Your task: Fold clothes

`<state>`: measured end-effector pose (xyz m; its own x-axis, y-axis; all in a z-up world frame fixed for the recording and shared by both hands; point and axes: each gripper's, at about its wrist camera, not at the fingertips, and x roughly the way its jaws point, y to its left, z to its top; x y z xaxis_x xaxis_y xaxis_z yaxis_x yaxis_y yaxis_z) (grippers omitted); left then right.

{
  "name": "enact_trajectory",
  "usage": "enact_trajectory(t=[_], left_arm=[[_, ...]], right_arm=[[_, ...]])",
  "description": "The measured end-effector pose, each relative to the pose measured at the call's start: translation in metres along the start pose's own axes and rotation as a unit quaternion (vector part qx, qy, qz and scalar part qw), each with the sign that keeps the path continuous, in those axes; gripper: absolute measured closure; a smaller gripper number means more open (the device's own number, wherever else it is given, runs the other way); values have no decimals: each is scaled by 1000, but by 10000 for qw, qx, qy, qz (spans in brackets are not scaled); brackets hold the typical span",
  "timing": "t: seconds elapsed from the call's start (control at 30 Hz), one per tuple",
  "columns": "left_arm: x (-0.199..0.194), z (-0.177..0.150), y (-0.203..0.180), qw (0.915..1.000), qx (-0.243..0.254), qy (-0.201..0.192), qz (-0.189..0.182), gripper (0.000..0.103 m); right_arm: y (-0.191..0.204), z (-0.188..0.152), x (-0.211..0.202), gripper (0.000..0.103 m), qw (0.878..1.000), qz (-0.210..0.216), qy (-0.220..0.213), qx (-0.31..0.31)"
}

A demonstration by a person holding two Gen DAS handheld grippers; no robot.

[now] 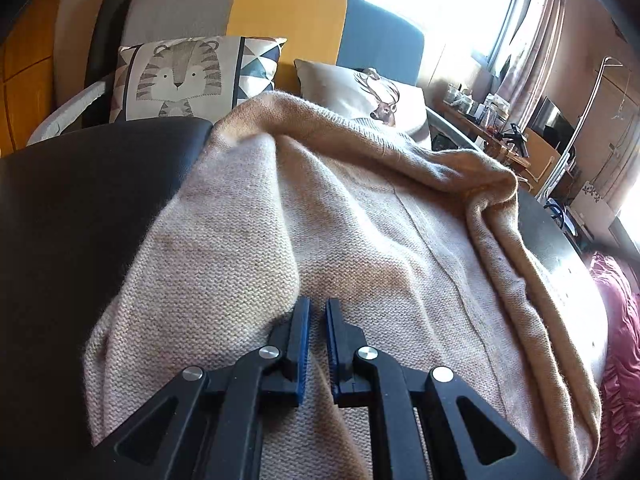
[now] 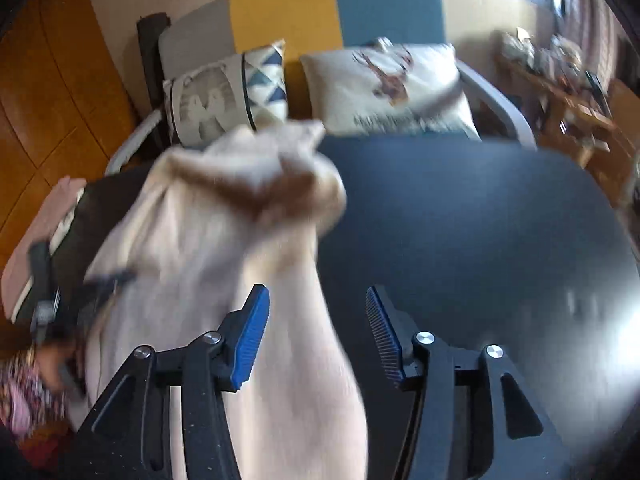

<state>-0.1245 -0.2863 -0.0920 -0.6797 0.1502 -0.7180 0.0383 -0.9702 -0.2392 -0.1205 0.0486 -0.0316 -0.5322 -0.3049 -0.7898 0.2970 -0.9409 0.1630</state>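
A beige knit sweater lies spread over a dark table, with its far and right edges bunched into folds. My left gripper rests on the near part of it. Its blue pads stand almost together, and knit fills the narrow gap between them. In the blurred right wrist view, the sweater rises in a lumpy heap on the left half of the table. My right gripper hovers open at the heap's right edge. Cloth runs under its left finger, and neither pad presses on it.
Behind the table stands a sofa with grey, yellow and blue panels, a tiger cushion and a deer cushion. A pink garment hangs at the table's right edge. A cluttered desk is far right. A hand in a patterned sleeve is at lower left.
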Motion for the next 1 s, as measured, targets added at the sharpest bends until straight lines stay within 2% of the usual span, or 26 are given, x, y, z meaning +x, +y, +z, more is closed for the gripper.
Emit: enact_trajectory(t=[0.07, 0.13, 0.17, 0.27, 0.4, 0.5, 0.53, 0.57, 0.63, 0.7, 0.87, 1.0], left_arm=[[-1, 0, -4, 9999, 86, 37, 86, 94], [-3, 2, -13, 9990, 256, 159, 321, 94], [-6, 2, -20, 9982, 333, 200, 451, 94], [-27, -2, -42, 9984, 420, -45, 372, 94], [-43, -14, -76, 9976, 613, -204, 268, 89], [-30, -26, -89, 9974, 702, 47, 148, 89], [-23, -31, -90, 9968, 744, 191, 198, 89], [-19, -35, -89, 9967, 737, 261, 198, 89], [-16, -37, -84, 9974, 636, 331, 103, 88], [-16, -36, -76, 9984, 417, 362, -126, 88], [-15, -35, -63, 9979, 11, 350, -553, 88], [-13, -33, -66, 9983, 81, 336, -474, 88]], right_arm=[[-3, -27, -15, 49, 9998, -77, 169, -37], [-1, -52, -31, 49, 9994, -203, 278, -71], [0, -63, -37, 49, 9994, -105, 315, -21], [5, -96, -52, 49, 9988, 188, 429, 128], [29, -132, -42, 49, 9951, 189, 937, -269], [42, -152, -17, 49, 9915, 117, 1217, -435], [42, -155, -12, 57, 9925, 96, 1139, -432], [42, -158, -7, 60, 9934, 77, 1060, -428], [39, -155, -9, 88, 9946, 209, 951, -361], [34, -148, -12, 96, 9953, 153, 877, -378], [-9, -118, -31, 96, 9975, -402, 489, -309], [-59, -75, -53, 96, 9929, -1180, 17, -178]])
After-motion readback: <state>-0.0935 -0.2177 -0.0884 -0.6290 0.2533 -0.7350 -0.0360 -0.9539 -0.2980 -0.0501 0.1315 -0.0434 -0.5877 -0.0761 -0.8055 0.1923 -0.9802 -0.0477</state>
